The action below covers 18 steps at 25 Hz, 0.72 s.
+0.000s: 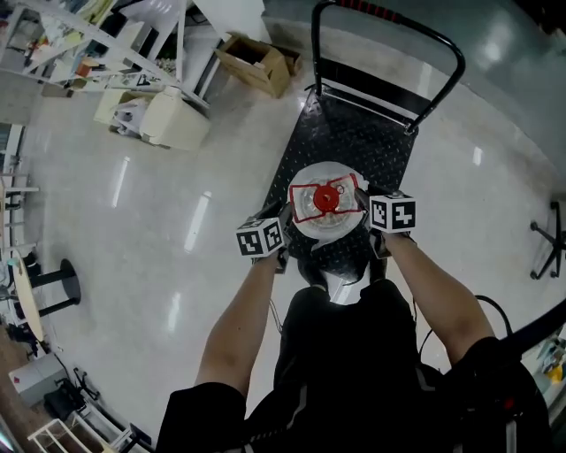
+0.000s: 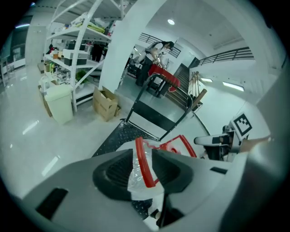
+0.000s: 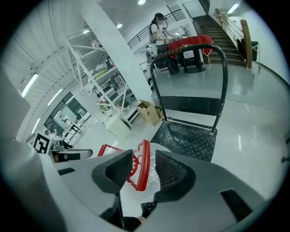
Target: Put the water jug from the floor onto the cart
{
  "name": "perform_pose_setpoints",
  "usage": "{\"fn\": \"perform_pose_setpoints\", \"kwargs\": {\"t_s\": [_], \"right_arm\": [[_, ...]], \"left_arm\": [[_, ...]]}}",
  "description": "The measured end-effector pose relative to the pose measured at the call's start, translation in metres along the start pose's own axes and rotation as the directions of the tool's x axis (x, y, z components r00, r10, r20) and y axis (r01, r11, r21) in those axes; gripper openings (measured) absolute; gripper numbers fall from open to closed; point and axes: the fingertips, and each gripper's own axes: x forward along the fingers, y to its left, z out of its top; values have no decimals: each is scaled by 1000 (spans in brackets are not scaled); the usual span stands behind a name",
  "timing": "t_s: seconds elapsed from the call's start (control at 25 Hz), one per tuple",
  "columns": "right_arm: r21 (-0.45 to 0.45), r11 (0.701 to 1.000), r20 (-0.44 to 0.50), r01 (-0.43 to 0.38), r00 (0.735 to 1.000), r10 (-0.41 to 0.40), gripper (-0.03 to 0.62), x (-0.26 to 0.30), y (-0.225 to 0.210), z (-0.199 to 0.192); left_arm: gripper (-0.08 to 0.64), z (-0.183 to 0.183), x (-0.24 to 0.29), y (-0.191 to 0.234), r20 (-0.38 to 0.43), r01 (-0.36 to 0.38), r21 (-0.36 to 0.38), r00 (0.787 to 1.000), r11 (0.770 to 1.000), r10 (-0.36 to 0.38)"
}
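Note:
The water jug [image 1: 327,226], clear with a red cap [image 1: 326,196] and a red carrying frame, stands on the near end of the black cart deck [image 1: 354,133]. My left gripper [image 1: 285,234] is at its left side and my right gripper [image 1: 367,214] at its right. In the left gripper view the left gripper [image 2: 144,168] is open, with a red handle bar [image 2: 140,156] between the pads and a gap on each side. In the right gripper view the right gripper [image 3: 144,171] is also open astride the opposite red bar [image 3: 143,156].
The cart's push handle [image 1: 389,26] rises at the far end. A cardboard box [image 1: 256,62], a white bin [image 1: 177,119] and white shelving [image 1: 88,44] sit at the far left. A round stand base [image 1: 62,283] is left. A person [image 3: 159,27] stands far off.

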Motion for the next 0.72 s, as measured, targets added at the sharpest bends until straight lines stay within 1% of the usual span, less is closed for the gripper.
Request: {"fn": "perform_pose_setpoints", "kwargs": {"t_s": [0.08, 0.12, 0.2, 0.24, 0.28, 0.32, 0.36, 0.4, 0.48, 0.52, 0.6, 0.64, 0.72], "right_arm": [[-23, 1000, 38, -11, 999, 12, 138, -22, 3, 15], [-44, 999, 62, -17, 998, 20, 137, -35, 7, 25], [-81, 995, 119, -51, 991, 60, 137, -64, 19, 48], [-90, 992, 150, -83, 984, 96, 137, -79, 29, 60], [-98, 988, 179, -118, 975, 135, 137, -94, 38, 72], [-110, 982, 207, -151, 963, 171, 137, -111, 47, 85], [-130, 975, 234, -179, 950, 206, 135, -129, 56, 98], [-162, 966, 259, -202, 936, 239, 135, -147, 64, 111], [-255, 940, 303, -225, 905, 299, 129, -186, 76, 135], [-304, 926, 324, -224, 890, 321, 108, -205, 80, 146], [-385, 899, 354, -211, 865, 355, 20, -239, 89, 161], [-418, 884, 361, -209, 855, 373, 8, -254, 94, 164], [-482, 854, 371, -198, 836, 403, 2, -277, 105, 167]], "left_arm": [[107, 11, -22, 0, 72, -15, -49, 997, 999, 18], [107, 20, -35, -4, 121, -13, -78, 992, 997, 22], [106, 45, -65, -19, 236, 23, -107, 972, 994, 3], [106, 61, -82, -32, 296, 55, -100, 955, 993, -23], [104, 77, -100, -47, 354, 91, -80, 934, 993, -57], [81, 93, -120, -63, 410, 118, -49, 908, 992, -87], [42, 107, -139, -80, 462, 127, -11, 880, 992, -108], [0, 120, -159, -98, 509, 120, 34, 852, 992, -121], [0, 139, -192, -138, 580, 78, 135, 802, 988, -143], [0, 147, -205, -158, 603, 56, 185, 782, 981, -158], [0, 160, -223, -196, 632, 20, 265, 751, 964, -190], [0, 163, -231, -212, 641, 5, 292, 741, 956, -200], [0, 168, -242, -235, 656, -22, 318, 727, 948, -204]]}}
